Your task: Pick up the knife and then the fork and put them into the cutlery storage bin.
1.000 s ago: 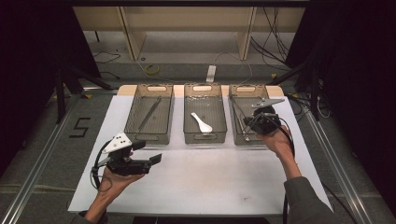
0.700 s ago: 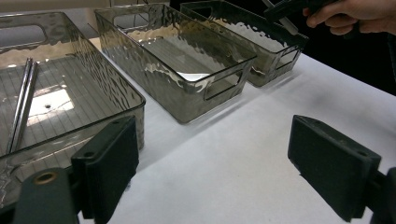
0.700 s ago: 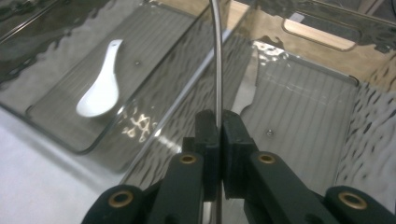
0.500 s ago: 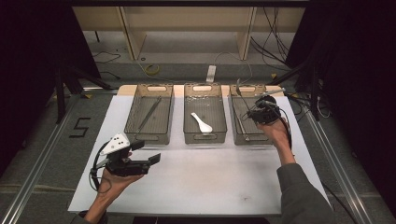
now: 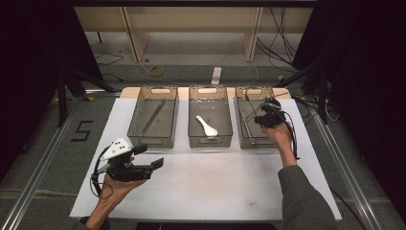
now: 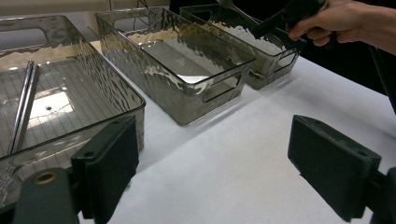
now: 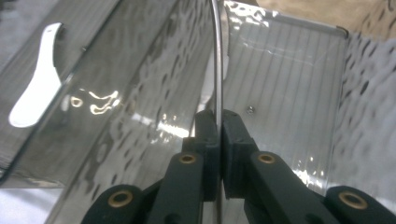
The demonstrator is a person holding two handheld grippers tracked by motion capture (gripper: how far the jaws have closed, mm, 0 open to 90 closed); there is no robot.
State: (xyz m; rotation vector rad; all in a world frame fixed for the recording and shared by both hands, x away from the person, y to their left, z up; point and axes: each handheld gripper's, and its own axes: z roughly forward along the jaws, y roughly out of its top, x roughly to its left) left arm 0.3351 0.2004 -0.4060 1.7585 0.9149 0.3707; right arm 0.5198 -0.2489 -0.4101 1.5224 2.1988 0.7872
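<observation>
Right gripper view: right gripper [image 7: 218, 140] clenched on thin metal utensil handle [image 7: 217, 70] over right-hand clear ribbed plastic bin [image 7: 299, 79]; lower level, release near floor; left gripper [image 6: 224, 172] released, idle

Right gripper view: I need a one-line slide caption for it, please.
Right gripper shut on a thin metal utensil over the right bin; white spoon in the next bin.

Left tool [image 5: 152, 165] cradled in upturned left hand [image 5: 115, 184], lying level, jaws wide apart. Right tool [image 5: 261, 115] in outstretched right hand [image 5: 280, 136], jaws clamped tight together.
</observation>
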